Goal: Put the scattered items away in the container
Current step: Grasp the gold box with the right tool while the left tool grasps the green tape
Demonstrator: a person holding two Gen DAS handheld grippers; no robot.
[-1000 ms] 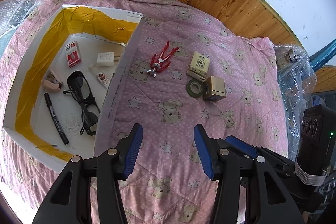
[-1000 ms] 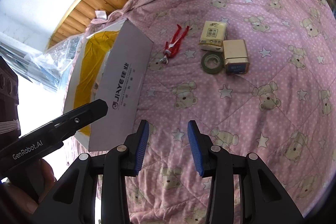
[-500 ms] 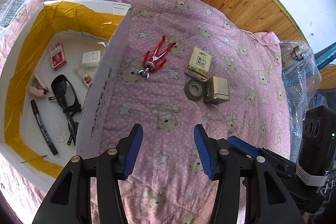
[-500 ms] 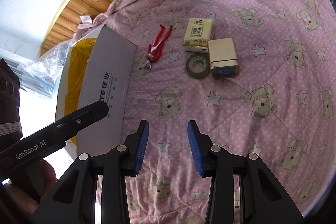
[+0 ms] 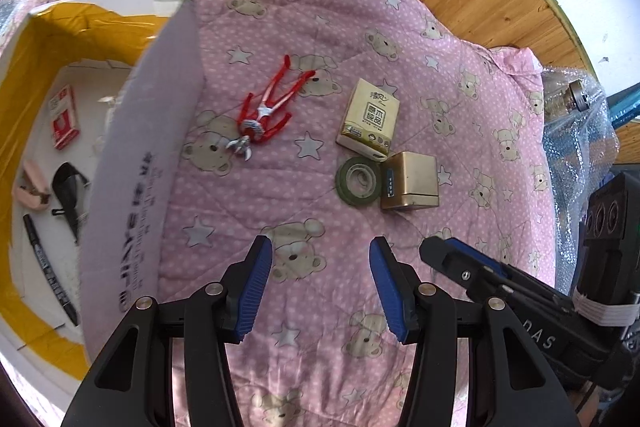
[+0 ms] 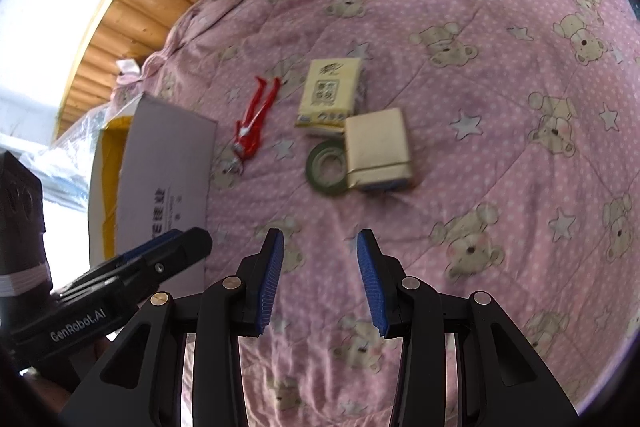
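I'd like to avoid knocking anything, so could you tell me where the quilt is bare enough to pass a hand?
Bare quilt lies between the jaws and the tape roll, and right of the gold box. A narrower strip runs between the red figure and the tissue pack. The pack, roll and gold box crowd together; the figure lies close to the carton.

Your left gripper (image 5: 320, 283) had two black angular arms with triangular cut-outs, each tipped by a ribbed blue pad and pinned with round silver screws. Your right gripper (image 6: 320, 279) matched it: black frame, blue ribbed pads, silver screw heads. Seen from the side, each handset carried white lettering, one reading "GenRobot.AI". A black box with three round openings sat behind, bound with white bands.
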